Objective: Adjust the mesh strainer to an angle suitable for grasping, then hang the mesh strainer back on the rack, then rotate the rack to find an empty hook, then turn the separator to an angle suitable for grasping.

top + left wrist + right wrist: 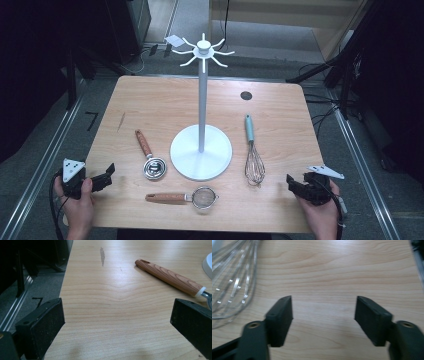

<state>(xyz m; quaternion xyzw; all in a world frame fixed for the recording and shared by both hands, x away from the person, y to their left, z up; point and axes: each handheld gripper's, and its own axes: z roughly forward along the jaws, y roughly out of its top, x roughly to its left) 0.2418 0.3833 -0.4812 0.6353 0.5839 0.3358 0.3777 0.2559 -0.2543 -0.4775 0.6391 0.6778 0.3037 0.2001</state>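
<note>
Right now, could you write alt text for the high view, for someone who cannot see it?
A white hook stand rises mid wooden table, with a whisk to its right and a measuring cup and strainer to its left. A person's left gripper and right gripper sit open at the near corners.

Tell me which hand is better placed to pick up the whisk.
Right. The right tongs sit at the table's near right edge, open and empty, close beside the whisk, whose wires show in the right gripper view. The left tongs are across the table, nearer the wooden-handled measuring cup.
</note>
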